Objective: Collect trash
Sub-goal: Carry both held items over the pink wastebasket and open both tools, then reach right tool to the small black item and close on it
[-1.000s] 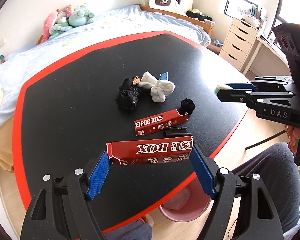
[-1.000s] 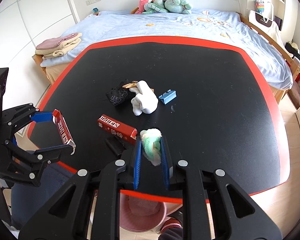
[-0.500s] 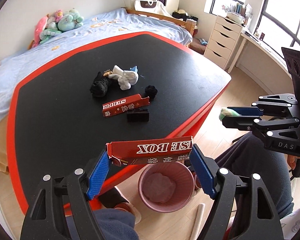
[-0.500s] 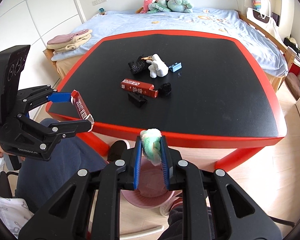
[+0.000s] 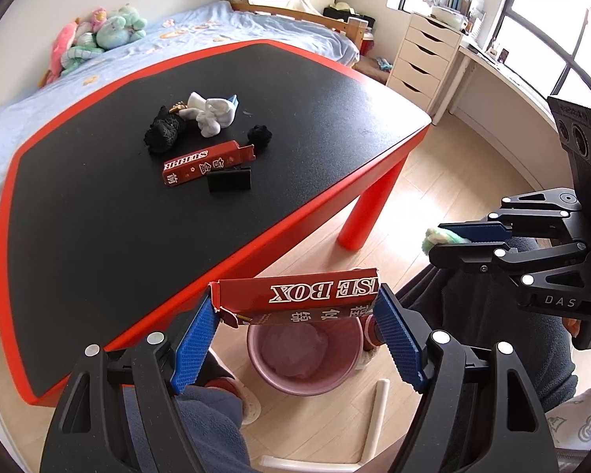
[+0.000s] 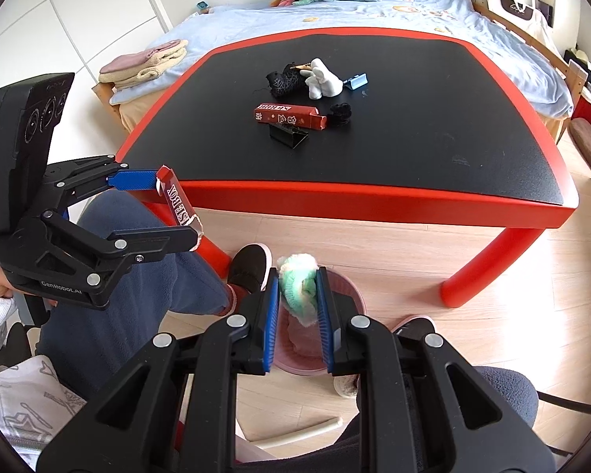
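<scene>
Blue pads of your left gripper [image 5: 295, 325] are clamped on the two ends of a red carton [image 5: 299, 295], held crosswise above the pink bin [image 5: 335, 378] on the floor. Your right gripper [image 6: 297, 307] is pinched tight on a green and white wad [image 6: 299, 283], also over that bin, while a second red carton [image 6: 289, 116] lies on the black table [image 6: 413, 149] beyond, beside a black clip [image 6: 287, 134], socks [image 6: 323, 79] and other bits

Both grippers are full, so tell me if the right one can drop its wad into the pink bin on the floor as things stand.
Probably yes. The right gripper, shut on the green-and-white crumpled wad, hangs above the round pink plastic bin, with nothing between them; the left gripper is off to the side.
</scene>
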Tool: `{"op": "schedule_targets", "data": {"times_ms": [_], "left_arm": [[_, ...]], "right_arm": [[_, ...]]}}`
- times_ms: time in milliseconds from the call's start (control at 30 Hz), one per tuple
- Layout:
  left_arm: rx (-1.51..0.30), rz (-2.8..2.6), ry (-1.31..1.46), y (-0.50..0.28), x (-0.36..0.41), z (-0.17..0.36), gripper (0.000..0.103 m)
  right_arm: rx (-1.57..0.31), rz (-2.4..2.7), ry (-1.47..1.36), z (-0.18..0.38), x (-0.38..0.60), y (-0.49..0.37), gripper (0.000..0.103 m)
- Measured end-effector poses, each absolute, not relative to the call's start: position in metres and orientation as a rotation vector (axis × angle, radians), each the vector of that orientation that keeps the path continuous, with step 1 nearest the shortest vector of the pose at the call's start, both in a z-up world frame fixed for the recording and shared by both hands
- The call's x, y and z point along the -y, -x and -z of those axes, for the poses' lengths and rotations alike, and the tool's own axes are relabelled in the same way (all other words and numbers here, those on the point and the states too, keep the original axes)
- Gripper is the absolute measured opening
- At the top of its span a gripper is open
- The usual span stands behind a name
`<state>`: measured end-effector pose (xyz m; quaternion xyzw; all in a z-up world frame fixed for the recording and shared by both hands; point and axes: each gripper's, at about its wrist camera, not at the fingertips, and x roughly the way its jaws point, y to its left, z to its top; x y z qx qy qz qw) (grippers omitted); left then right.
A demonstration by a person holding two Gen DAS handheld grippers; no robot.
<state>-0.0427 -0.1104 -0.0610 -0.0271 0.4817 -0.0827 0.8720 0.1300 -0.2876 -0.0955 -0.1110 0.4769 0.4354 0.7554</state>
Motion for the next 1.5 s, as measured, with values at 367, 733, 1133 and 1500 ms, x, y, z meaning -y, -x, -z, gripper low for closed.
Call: {"op": "schedule_targets", "data": {"times_ms": [367, 733, 1133, 1500], "left_arm": [[-0.996, 0.188, 0.082, 0.044, 0.109, 0.06, 0.091], [-1.0, 0.133, 0.093, 0.046, 0.097, 0.059, 0.095], [-1.001, 0.113, 0.103, 0.046, 0.09, 0.056, 0.095], [-0.981, 0.099, 0.101, 0.039, 0.081, 0.046, 0.095]], "right_arm": [[-1.027, -0.948, 0.229, 0.092, 0.292, -0.131, 0.081], [-1.041, -0.909, 0.204, 0.097, 0.294, -0.136, 0.093], [-1.046, -0.914, 0.19, 0.096, 0.294, -0.139, 0.095], [-1.025, -0.913, 0.195, 0.086, 0.286, -0.15, 0.096]]}}
